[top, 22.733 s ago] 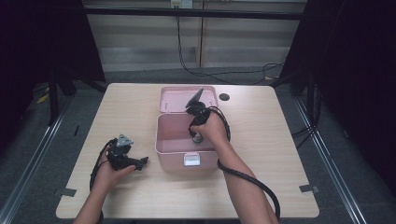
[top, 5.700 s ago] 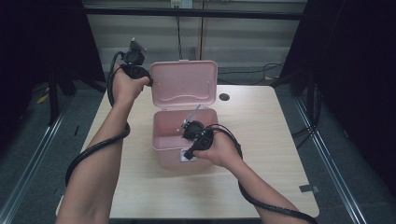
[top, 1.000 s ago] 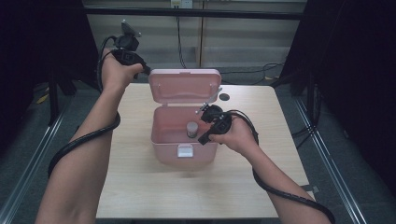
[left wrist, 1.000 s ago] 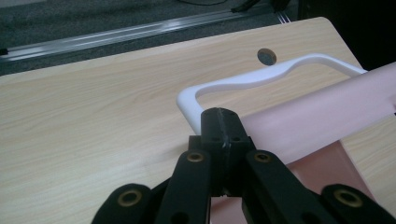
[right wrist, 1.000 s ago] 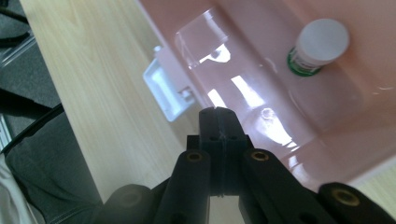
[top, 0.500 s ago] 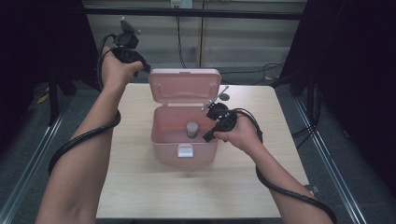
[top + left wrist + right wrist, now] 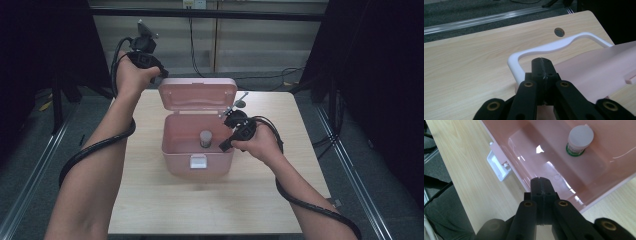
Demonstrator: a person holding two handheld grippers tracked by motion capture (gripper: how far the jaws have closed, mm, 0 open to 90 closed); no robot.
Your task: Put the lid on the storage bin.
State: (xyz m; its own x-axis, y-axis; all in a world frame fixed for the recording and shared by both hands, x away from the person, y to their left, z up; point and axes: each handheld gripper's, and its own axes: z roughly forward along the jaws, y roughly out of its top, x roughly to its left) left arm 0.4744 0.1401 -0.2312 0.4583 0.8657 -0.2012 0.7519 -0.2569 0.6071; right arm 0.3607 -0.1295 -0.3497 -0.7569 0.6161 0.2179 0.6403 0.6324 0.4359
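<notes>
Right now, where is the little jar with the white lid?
In the high view, the little jar stands upright inside the open pink box, mid-table, left of the right tongs.

The pink box stands mid-table with its lid raised upright at the back, blocking any reach from the far edge. Its mouth is open from above and the front; a small white-capped jar stands alone inside. The table is bare along the near edge and both sides.
</notes>
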